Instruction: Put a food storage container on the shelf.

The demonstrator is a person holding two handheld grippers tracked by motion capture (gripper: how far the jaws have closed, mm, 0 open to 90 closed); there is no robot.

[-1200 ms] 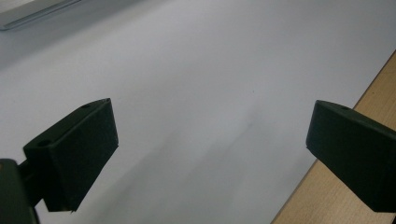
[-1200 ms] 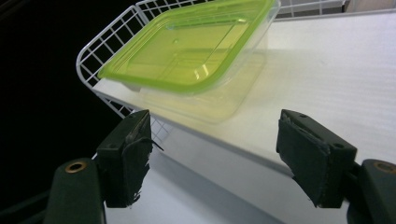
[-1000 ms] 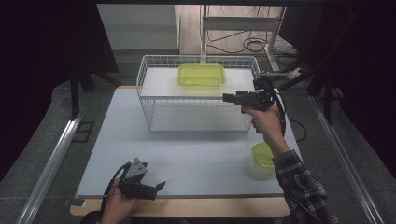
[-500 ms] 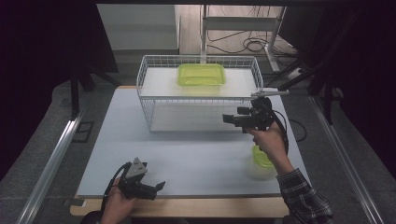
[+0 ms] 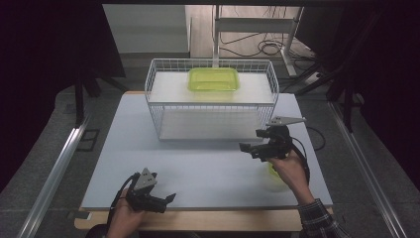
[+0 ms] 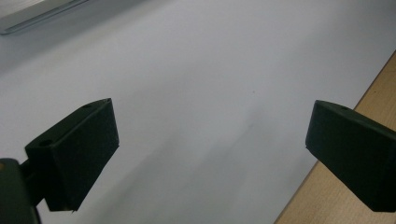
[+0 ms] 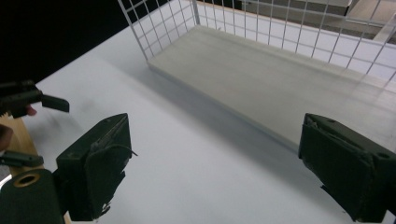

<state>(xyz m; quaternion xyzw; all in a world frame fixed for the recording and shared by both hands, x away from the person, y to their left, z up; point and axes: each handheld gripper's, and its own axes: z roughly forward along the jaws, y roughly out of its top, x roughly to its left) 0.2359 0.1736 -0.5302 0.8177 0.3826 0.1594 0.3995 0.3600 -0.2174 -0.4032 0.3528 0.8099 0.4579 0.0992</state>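
A yellow-green plastic tub (image 5: 213, 79) lies on the top shelf of a white wire rack (image 5: 210, 101). A second yellow-green container (image 5: 274, 174) sits on the table at the right, partly hidden under the person's right hand. My right gripper (image 5: 249, 144) hovers open in front of the rack's right end, pointing left; in the right gripper view (image 7: 215, 140) its jaws face the rack's lower shelf (image 7: 275, 88), empty. My left gripper (image 5: 167, 202) rests open near the table's front edge, and in the left gripper view (image 6: 210, 126) nothing lies between its jaws.
The white table top (image 5: 208, 163) has a wooden front edge (image 6: 345, 196). The left gripper (image 7: 28, 100) shows far off in the right gripper view. Cables and a stand's legs lie on the floor behind the rack (image 5: 267, 47).
My right gripper has come down and toward the person, from beside the rack's top shelf to low in front of the rack. The left gripper has stayed put.
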